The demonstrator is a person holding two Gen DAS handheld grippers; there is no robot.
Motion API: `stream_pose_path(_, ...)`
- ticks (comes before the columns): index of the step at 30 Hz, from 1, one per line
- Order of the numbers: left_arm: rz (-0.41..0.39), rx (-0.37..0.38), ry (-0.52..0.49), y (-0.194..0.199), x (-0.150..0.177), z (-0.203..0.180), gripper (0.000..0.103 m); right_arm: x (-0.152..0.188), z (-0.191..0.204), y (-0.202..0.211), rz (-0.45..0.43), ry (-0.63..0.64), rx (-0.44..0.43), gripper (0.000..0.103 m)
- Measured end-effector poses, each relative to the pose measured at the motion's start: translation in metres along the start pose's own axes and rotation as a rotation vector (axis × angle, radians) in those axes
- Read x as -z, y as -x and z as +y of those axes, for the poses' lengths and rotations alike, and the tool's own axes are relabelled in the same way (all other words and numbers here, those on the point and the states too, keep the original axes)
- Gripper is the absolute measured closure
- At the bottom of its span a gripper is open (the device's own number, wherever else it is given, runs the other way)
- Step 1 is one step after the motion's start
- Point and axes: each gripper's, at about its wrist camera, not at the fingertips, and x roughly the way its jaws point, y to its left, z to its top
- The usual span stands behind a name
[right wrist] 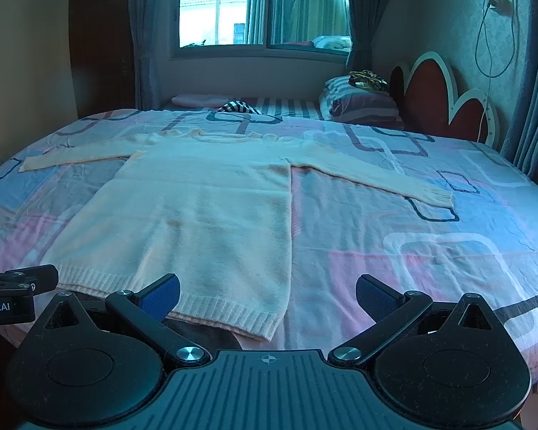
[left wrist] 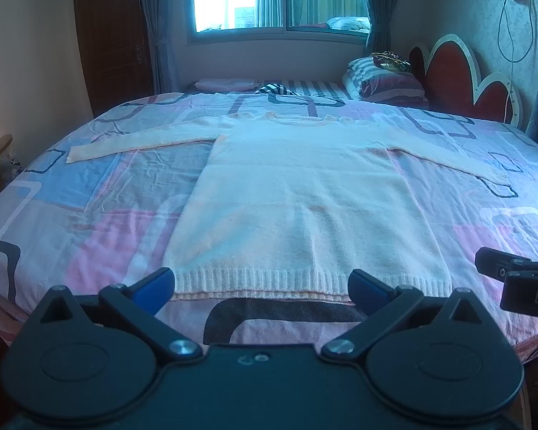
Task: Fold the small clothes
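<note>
sweater (left wrist: pixel 305 208): pale cream | bedsheet (left wrist: pixel 89 215): pink-blue, dark rounded rectangles | pillow (left wrist: pixel 383 79): striped | headboard (left wrist: pixel 459 79): red, white-edged

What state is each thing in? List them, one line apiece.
Sweater: spread flat on the bed, front up, unfolded.
Sleeves: both stretched out to the sides.
Left gripper: open, empty, near the hem.
Right gripper: open, empty, over the hem's right corner.
Bedsheet: laid out, lightly wrinkled.
Pillows: stacked by the headboard.
Curtains: drawn back.
</note>
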Motion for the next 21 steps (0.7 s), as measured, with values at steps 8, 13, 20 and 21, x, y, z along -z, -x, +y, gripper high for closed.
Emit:
stream_pose_path(8, -0.003, 0.0, 0.004, -0.0011, 0.0012, 0.0003, 0.001, 0.0001, -0.0006, 0.0007, -0.003, -0.001, -0.001, 0.0)
stream_pose_path(13, -0.004, 0.0, 0.003, -0.0013, 0.001, 0.0006, 0.0, -0.0004, -0.0008, -0.0001, -0.004, -0.001, -0.001, 0.0)
stream_pose_path(20, -0.001, 0.003, 0.002, -0.0009, 0.0012, 0.0015, 0.0, -0.0004, -0.001, -0.0002, -0.004, -0.001, 0.0, 0.0)
stream_pose_path(21, -0.001, 0.002, 0.001, -0.001, 0.0011, 0.0016, 0.0, 0.0004, -0.0003, 0.0012, -0.006, -0.001, 0.001, 0.0)
